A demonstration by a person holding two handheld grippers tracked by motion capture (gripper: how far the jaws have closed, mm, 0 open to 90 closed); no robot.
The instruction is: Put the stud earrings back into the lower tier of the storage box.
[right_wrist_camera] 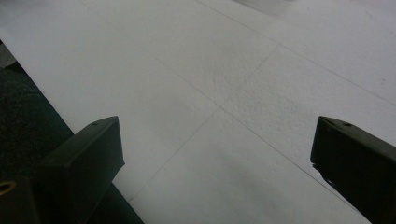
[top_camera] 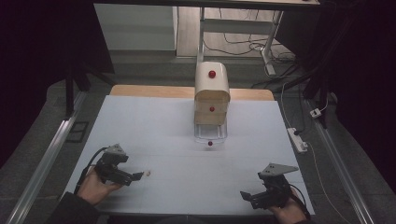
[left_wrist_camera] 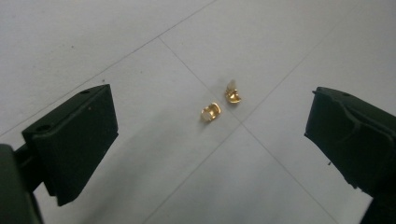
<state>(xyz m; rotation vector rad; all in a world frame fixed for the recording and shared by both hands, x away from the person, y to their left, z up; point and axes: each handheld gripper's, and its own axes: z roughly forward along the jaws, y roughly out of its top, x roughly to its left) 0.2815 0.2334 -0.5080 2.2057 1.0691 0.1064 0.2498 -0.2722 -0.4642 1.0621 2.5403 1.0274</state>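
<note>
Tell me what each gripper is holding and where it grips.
Nothing: left gripper open above two gold earrings on the table; right gripper open too.

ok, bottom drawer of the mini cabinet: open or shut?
Open. The clear bottom drawer sticks out in front of the cream cabinet, its red knob well forward of the one above.

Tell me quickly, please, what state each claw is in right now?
Left claw: open, empty, jaws apart either side of two small gold pieces on the table.
Right claw: open, empty, over bare white table.
</note>
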